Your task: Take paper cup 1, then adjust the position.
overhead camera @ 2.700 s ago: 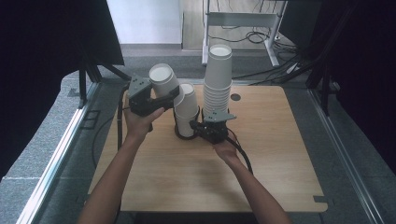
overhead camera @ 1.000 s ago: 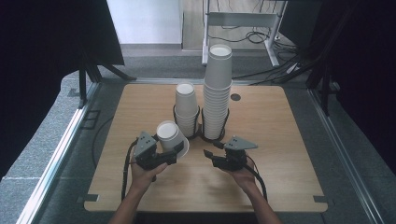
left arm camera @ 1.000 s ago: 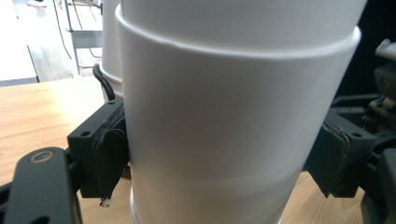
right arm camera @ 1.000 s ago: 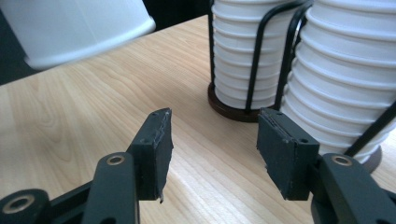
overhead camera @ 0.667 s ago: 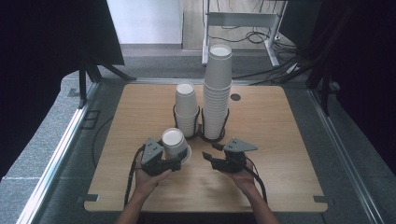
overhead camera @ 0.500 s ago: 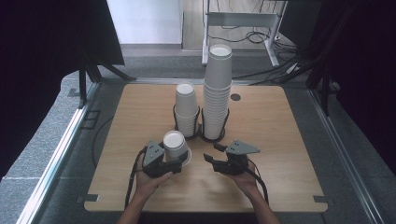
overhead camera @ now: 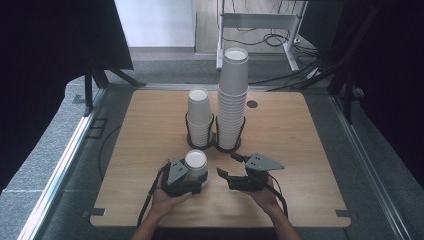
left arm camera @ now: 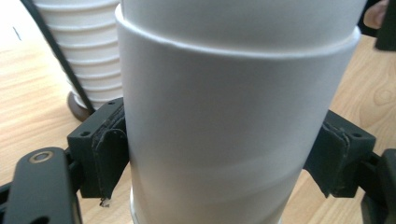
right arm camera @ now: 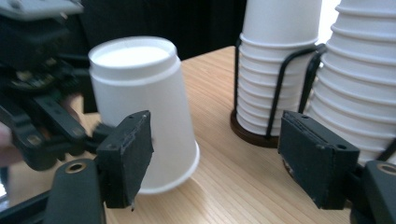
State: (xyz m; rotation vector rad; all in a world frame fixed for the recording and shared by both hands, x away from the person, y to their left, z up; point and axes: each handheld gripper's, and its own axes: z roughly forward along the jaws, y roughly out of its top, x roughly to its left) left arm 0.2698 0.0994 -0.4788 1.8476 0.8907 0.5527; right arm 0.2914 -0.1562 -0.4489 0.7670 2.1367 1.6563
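An upside-down white paper cup (overhead camera: 196,163) stands on the pale wooden table (overhead camera: 310,135), clamped by the left gripper (overhead camera: 187,176). At twelve o'clock, two ribbed cup stacks (overhead camera: 232,97) fill black wire holders (overhead camera: 216,131). At three o'clock, the right gripper (overhead camera: 228,167) has just been opening, nothing between its jaws.

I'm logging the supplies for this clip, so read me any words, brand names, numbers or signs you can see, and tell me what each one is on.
None can be read.
The held cup: plain white, no print.
The short stack and the tall stack: plain white, no print.
The wire holder, the table and both tongs, left and right: no label or number visible.
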